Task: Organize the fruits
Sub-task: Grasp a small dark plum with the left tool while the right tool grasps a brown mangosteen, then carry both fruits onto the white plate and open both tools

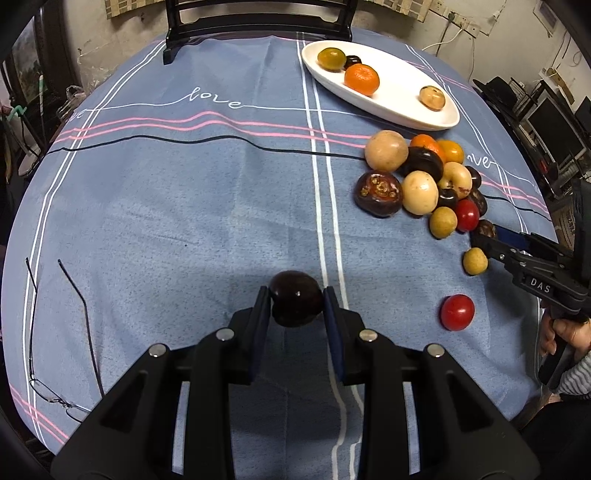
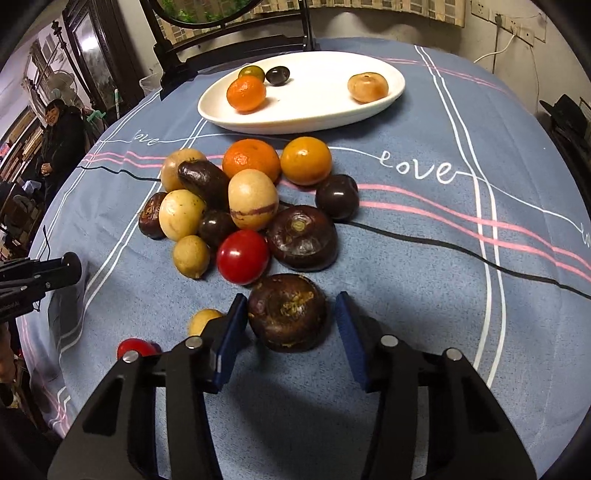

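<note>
My left gripper [image 1: 295, 301] is shut on a dark purple plum [image 1: 294, 295], held above the blue tablecloth. My right gripper [image 2: 291, 317] is open, its pads on either side of a dark brown water chestnut [image 2: 287, 312] that lies on the cloth; the right pad stands a little apart from it. A pile of mixed fruit [image 2: 243, 199] lies just beyond; it also shows in the left wrist view [image 1: 417, 177]. A white oval plate [image 2: 317, 110] at the back holds several fruits; it shows in the left wrist view too [image 1: 399, 107].
A loose red tomato [image 1: 457, 312] and a small yellow fruit [image 1: 475, 261] lie near the right gripper. A pair of glasses [image 1: 62, 332] lies at the left of the table. A dark chair [image 1: 258, 26] stands behind the table. A person [image 2: 61, 136] stands at the far left.
</note>
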`<state>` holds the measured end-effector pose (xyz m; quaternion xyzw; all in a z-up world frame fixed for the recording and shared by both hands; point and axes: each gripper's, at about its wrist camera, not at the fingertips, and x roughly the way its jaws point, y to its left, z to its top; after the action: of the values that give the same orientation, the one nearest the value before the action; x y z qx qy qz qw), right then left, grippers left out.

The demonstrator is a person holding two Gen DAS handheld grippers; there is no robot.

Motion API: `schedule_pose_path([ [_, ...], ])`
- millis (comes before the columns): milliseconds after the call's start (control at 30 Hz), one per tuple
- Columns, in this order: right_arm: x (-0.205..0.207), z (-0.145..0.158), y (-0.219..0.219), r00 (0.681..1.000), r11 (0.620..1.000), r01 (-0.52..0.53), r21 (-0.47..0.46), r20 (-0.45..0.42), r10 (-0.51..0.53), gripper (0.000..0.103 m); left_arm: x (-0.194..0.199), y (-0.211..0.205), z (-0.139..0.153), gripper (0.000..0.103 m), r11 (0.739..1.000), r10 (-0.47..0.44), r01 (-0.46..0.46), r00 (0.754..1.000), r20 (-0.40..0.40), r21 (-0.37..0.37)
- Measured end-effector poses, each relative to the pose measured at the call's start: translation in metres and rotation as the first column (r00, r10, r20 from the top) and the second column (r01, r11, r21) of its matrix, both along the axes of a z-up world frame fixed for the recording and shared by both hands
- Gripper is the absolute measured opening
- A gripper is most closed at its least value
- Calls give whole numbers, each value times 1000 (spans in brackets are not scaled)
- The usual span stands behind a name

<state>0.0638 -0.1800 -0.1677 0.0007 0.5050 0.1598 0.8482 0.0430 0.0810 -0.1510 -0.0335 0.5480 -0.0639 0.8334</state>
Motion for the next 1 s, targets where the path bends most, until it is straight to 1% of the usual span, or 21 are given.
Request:
schedule_pose_path([
  [167,-9,2,-3,1000,1000,-7,14,-6,7,42,3,-9,-1,29,1000,-23,23,1000,-3,1],
  [300,-20,7,-13,1000,999,12,33,-7,-12,42,6,-19,-1,29,999,-44,44,999,-1,-2],
  [500,-33,20,-51,994,992,105,64,2,-106,42,17,-42,1,29,996,-91,92,996,5,-9],
  [600,-34,29,-69,988,985,151,79,17,-153,42,30,-53,8,29,993,-120,120,993,18,0],
  [667,-27,39,-77,985,983,164,85,40,-168,42,45,-61,17,29,990,-141,141,989,38,5],
  [733,-12,54,-81,982,982,164,91,82,-172,42,62,-70,26,29,987,-160,160,985,62,11],
  [867,22,80,-79,975,984,147,106,155,-162,42,102,-91,45,29,981,-191,192,974,119,8],
  [933,45,92,-76,970,984,134,115,187,-154,42,122,-105,54,29,976,-216,216,965,148,11],
  [1000,67,101,-72,966,985,124,122,213,-148,42,140,-118,56,29,972,-235,237,958,163,13],
])
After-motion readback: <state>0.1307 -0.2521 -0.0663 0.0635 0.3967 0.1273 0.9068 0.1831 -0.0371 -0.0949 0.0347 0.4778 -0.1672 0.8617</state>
